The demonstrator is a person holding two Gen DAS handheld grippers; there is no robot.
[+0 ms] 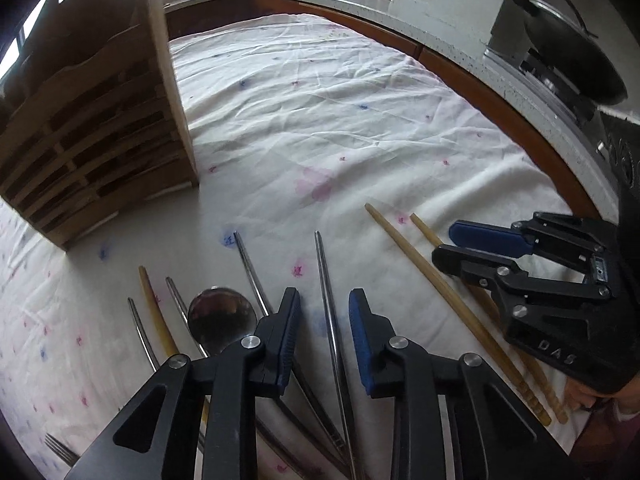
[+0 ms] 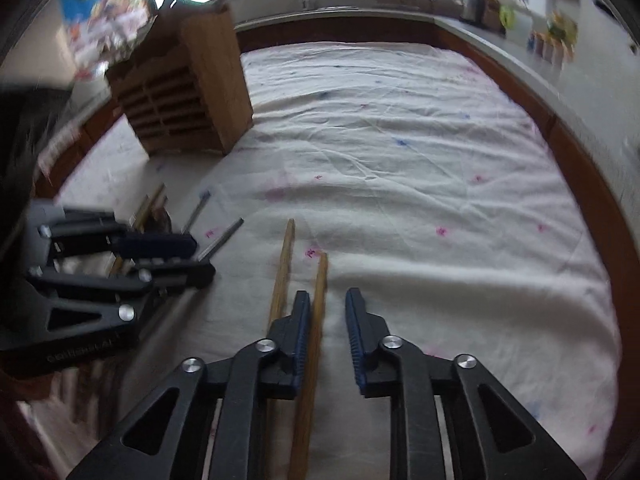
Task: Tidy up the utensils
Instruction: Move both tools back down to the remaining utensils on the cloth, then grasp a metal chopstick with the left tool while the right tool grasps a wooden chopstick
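Observation:
My left gripper (image 1: 324, 300) is open, low over a metal chopstick (image 1: 326, 280) that runs between its fingers. Another metal chopstick (image 1: 248, 260), a metal spoon (image 1: 220, 316), a yellow chopstick (image 1: 154, 312) and more metal handles lie to its left. My right gripper (image 2: 328, 300) is open, with one wooden chopstick (image 2: 318, 320) between its fingers and the other wooden chopstick (image 2: 282, 272) just outside the left finger. The right gripper also shows in the left wrist view (image 1: 456, 244), over the wooden chopsticks (image 1: 404, 244). The left gripper shows in the right wrist view (image 2: 200, 258).
A slatted wooden utensil holder (image 1: 100, 128) stands at the back left on the white patterned tablecloth (image 1: 320, 112); it also shows in the right wrist view (image 2: 188, 88). A fork (image 1: 60, 448) lies at the near left. A wok (image 1: 576, 48) sits on a stove at the right.

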